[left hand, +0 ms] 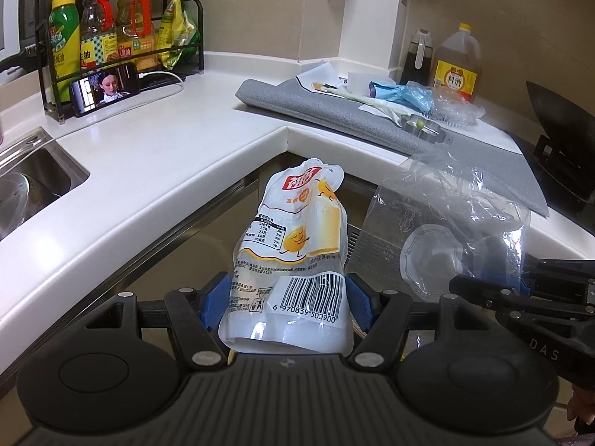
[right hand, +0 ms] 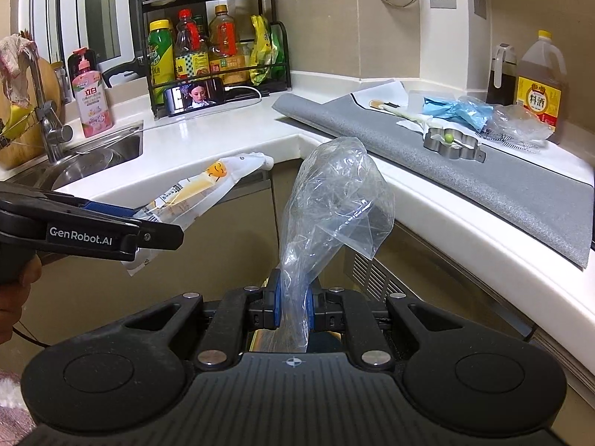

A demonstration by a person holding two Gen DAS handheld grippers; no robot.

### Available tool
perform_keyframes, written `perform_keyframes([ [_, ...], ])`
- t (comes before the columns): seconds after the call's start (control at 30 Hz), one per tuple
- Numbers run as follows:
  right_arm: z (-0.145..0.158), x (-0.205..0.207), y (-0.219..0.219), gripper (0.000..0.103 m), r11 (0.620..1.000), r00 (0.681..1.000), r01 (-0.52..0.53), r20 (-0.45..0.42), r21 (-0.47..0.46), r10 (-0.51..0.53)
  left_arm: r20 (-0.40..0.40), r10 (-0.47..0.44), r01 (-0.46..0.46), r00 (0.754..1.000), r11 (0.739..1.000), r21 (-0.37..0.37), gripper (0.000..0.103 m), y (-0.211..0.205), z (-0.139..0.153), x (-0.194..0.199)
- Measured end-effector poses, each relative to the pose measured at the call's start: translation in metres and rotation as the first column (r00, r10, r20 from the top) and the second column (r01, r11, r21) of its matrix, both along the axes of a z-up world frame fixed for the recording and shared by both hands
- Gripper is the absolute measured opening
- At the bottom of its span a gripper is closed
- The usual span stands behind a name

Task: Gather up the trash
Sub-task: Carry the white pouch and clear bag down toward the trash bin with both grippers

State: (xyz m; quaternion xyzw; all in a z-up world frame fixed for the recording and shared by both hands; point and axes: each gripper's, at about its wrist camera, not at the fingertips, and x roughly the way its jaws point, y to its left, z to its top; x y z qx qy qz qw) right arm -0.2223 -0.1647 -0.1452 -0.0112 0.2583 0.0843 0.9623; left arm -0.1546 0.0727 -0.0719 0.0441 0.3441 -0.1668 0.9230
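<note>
The white L-shaped tabletop (right hand: pixel 230 130) carries a grey mat (right hand: pixel 483 171) strewn with blue and clear plastic scraps (right hand: pixel 479 113), a flower-shaped metal mould (right hand: pixel 452 146) and perhaps a scallion; a bottle rack (right hand: pixel 215 48) stands at the corner. In front of the cabinets, the left claw (left hand: pixel 284 297) is clenched on a white snack wrapper (left hand: pixel 293 245), the right claw (right hand: pixel 293 303) pinches a clear plastic bag (right hand: pixel 334 200).

I see a phone (right hand: pixel 195 99) playing video propped against the bottle rack (right hand: pixel 215 55) on the white table (right hand: pixel 208 130), a pink soap bottle (right hand: pixel 90 100) beside the sink (right hand: pixel 100 160), and a grey mat (right hand: pixel 483 171).
</note>
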Motion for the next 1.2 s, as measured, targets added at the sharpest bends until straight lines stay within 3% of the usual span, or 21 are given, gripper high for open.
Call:
perform_keyframes([
  [1.2, -0.009, 0.022, 0.025, 0.014, 0.995, 0.994, -0.048, -0.099, -0.088, 0.04, -0.032, 0.011, -0.012, 0.999, 0.999, -0.033, 0.072, 0.012, -0.01, 0.004],
])
